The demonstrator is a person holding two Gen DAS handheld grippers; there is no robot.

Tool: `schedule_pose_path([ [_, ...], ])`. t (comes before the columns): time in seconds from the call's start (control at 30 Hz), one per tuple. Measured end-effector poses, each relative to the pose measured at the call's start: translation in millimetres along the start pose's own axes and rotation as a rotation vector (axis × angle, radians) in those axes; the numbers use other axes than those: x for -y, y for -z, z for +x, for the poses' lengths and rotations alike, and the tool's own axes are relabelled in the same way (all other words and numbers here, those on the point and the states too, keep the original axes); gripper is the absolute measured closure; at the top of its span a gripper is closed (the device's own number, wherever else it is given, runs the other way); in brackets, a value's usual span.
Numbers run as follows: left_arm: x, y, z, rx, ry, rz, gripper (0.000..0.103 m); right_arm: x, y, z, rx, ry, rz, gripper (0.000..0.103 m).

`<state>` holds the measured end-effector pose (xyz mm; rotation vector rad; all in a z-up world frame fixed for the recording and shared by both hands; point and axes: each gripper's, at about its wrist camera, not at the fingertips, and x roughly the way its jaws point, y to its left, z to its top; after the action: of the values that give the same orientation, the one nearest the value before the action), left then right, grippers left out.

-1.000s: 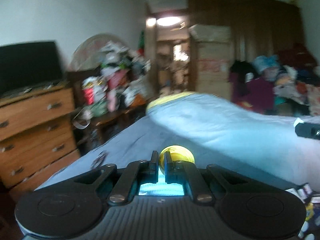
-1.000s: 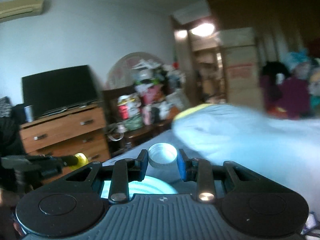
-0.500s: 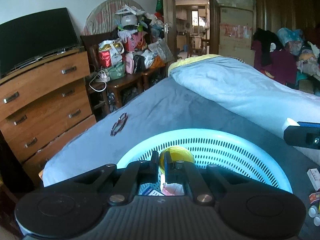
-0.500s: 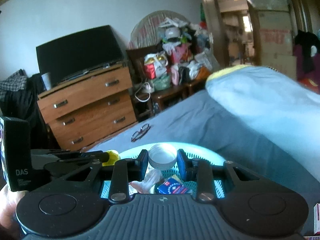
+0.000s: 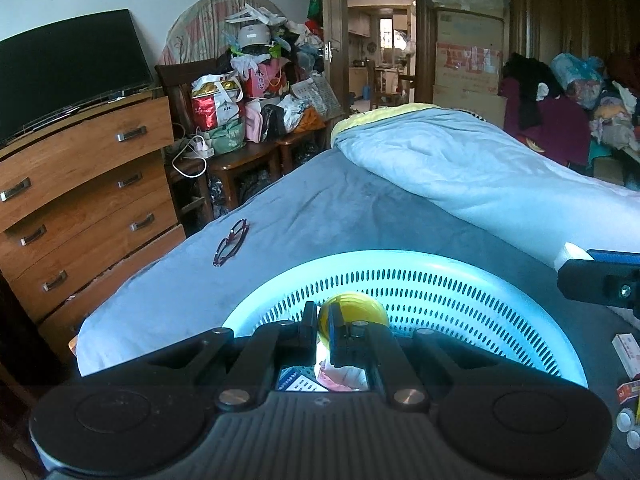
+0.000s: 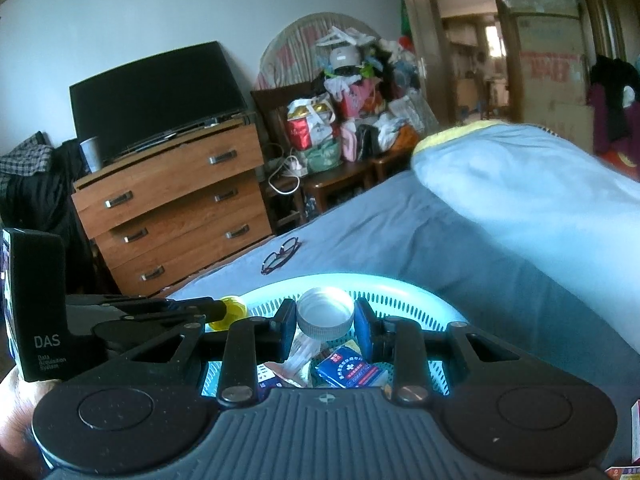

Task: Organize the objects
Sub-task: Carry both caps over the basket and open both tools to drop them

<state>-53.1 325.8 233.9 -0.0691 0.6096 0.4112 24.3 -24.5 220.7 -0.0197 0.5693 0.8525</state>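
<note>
Both lids (image 5: pixel 354 310) (image 6: pixel 326 318) above basket rim (image 5: pixel 400 258)

Pale blue slotted basket (image 5: pixel 440 280), yellow cap (image 5: pixel 354 310), silver-white lid (image 6: pixel 326 314), grey-blue bedsheet (image 5: pixel 320 208).

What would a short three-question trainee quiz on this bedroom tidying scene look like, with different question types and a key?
1. True or false: the left gripper is shut on the yellow cap.
2. What does the right gripper hold? A) glasses B) silver lid C) medicine box
3. Fill in: both grippers hover over the light blue ____.

Key: 1 true. 2 B, the silver lid. 3 basket.
</note>
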Motion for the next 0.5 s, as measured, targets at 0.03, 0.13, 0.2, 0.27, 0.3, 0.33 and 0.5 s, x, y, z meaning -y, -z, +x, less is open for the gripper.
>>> schedule_pose_path([
  [0.03,0.4,0.0,0.6,0.000,0.000,0.000,0.098,-0.5,0.2,0.3,-0.001,0.000,0.001,0.070],
  [0.13,1.1,0.3,0.7,0.000,-0.001,0.000,0.098,0.1,1.5,1.5,-0.002,-0.001,0.000,0.070],
  [0.2,1.2,0.5,0.9,-0.001,0.000,-0.001,0.098,0.2,1.5,1.5,-0.003,-0.002,0.000,0.070],
  [0.27,1.6,0.5,1.0,-0.001,-0.001,0.000,0.098,0.2,2.2,2.6,-0.003,-0.002,0.000,0.070],
  [0.3,2.1,0.6,1.4,-0.002,-0.001,0.000,0.098,0.4,2.0,2.5,-0.003,-0.003,0.000,0.070],
  [0.33,2.2,0.7,2.3,-0.004,0.000,-0.001,0.097,0.4,2.0,2.6,-0.003,-0.003,0.001,0.070],
  [0.5,4.1,1.9,4.0,-0.004,-0.019,0.005,0.086,1.5,3.9,1.5,0.009,0.005,0.010,0.062],
])
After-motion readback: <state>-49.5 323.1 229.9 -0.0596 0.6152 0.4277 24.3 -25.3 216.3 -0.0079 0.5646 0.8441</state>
